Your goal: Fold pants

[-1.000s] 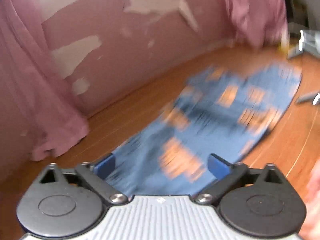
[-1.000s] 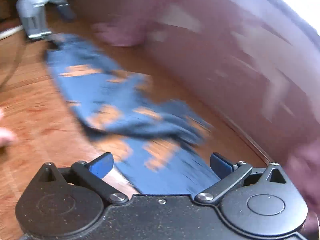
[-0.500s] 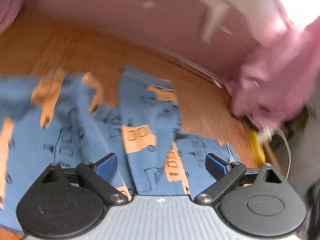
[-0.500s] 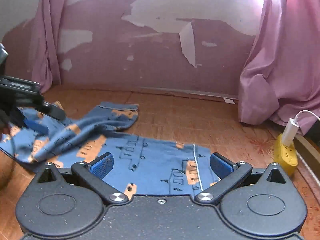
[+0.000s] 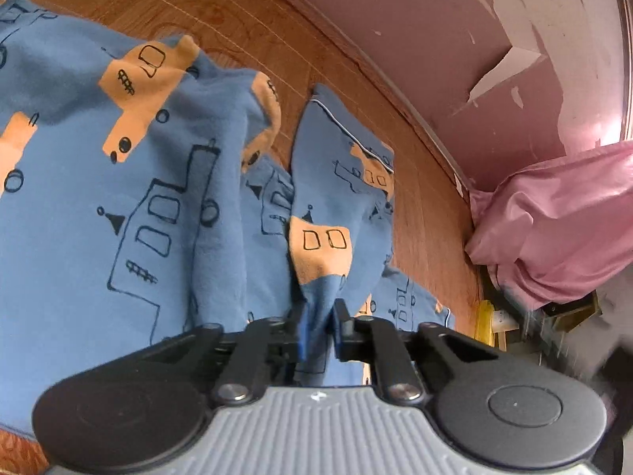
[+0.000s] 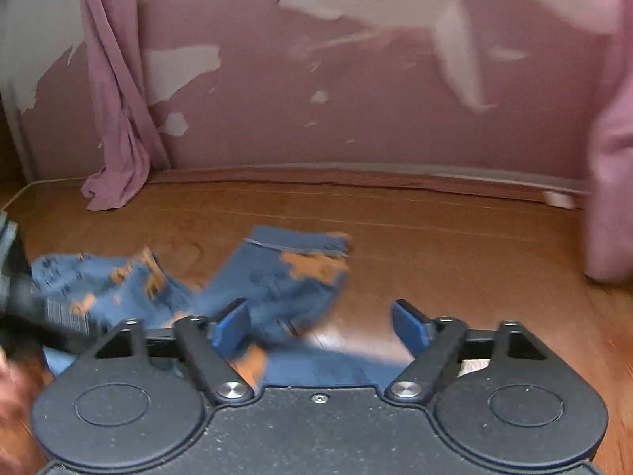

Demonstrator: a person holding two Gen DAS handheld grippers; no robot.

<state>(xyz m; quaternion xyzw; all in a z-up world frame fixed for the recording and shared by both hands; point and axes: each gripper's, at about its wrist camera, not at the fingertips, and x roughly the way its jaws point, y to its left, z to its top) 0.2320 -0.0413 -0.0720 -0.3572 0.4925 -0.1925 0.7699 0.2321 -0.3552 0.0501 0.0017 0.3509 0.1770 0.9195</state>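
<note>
The left claw (image 5: 316, 330) is pinched tight on a bunched fold of the pants (image 5: 118, 206), its jaws nearly together with blue cloth squeezed between them. From that grip the cloth fans away toward 12 o'clock: a broad rumpled panel with orange and outlined prints fills the view from 9 to 11 o'clock, and a narrower leg with a piped hem runs up toward 12 o'clock, lying on the wooden floor (image 5: 277, 39). A further flat part of the pants shows at 3 o'clock of the claw. At 2 to 3 o'clock a pink curtain (image 5: 561, 221) pools against the peeling pink wall (image 5: 455, 59), with something yellow (image 5: 486, 322) below it, too blurred to name. In the right wrist view the right claw (image 6: 321, 324) stands wide, holding nothing; its blue pads (image 6: 229, 322) hover over the pants (image 6: 277, 281), which sprawl on the floor (image 6: 455, 261) from 9 to 12 o'clock, with another strip of blue right under the jaws. The left tool appears as a dark blur at 9 o'clock, and a second curtain (image 6: 114, 111) hangs at 11 o'clock.
</note>
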